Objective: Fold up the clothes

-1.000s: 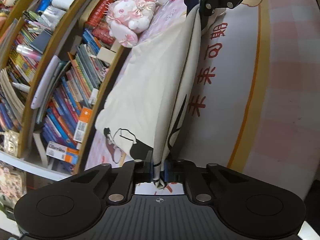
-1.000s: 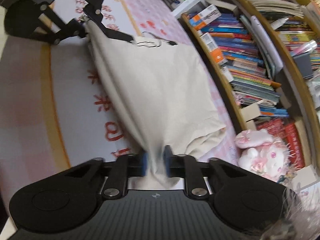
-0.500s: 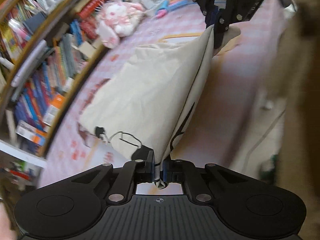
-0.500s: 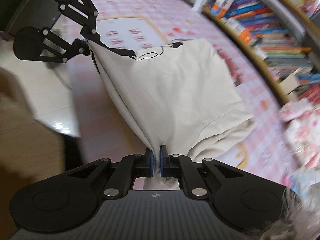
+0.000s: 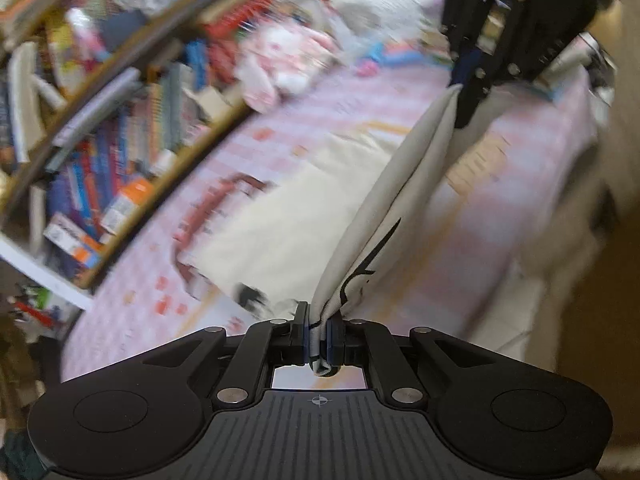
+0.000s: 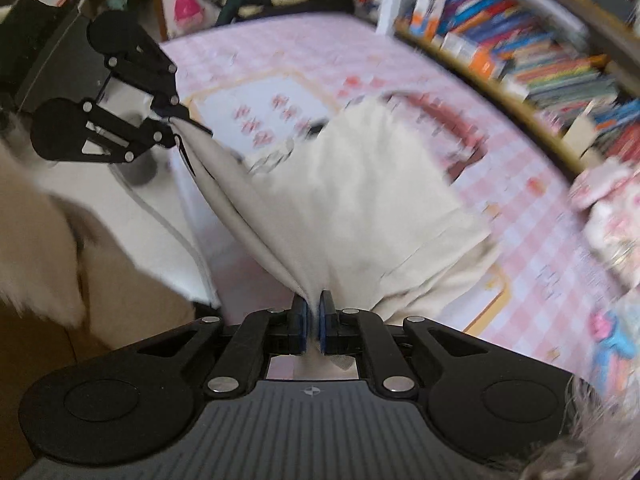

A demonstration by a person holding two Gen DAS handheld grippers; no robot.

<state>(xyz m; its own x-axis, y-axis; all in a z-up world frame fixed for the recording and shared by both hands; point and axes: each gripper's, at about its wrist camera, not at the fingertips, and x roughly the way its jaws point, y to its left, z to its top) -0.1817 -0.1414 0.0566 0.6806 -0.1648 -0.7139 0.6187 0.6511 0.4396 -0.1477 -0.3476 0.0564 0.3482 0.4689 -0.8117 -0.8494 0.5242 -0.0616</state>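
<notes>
Grippers both pinching the same cream shirt. Left gripper [image 5: 319, 338] at bottom center of the left wrist view, blue pads pressed together on a bunched edge of the shirt [image 5: 280, 216], with black print lines showing just above the jaws. From there a doubled fold of cloth runs up and right, taut, to the right gripper [image 5: 466, 96] in the upper right of the frame, which clamps the other end.

Right wrist view: right gripper [image 6: 313, 320] at bottom center, pads closed on a gathered edge of the shirt [image 6: 360, 200]. Folded edge rises to the upper left, where the left gripper [image 6: 170, 122] holds it. Rest of the shirt drapes down to the right onto a pink checked bedspread [image 6: 532, 248] and lies spread there, blurred.

Beyond the shirt, a pink-white plush toy [image 5: 280, 64] sits at the far edge of the bedspread [image 5: 352, 112]. Bookshelf [image 5: 100, 128] packed with books fills the left side of the left wrist view, and the bookshelf [image 6: 532, 44] runs along the upper right of the right wrist view. Heavy motion blur on the background.
</notes>
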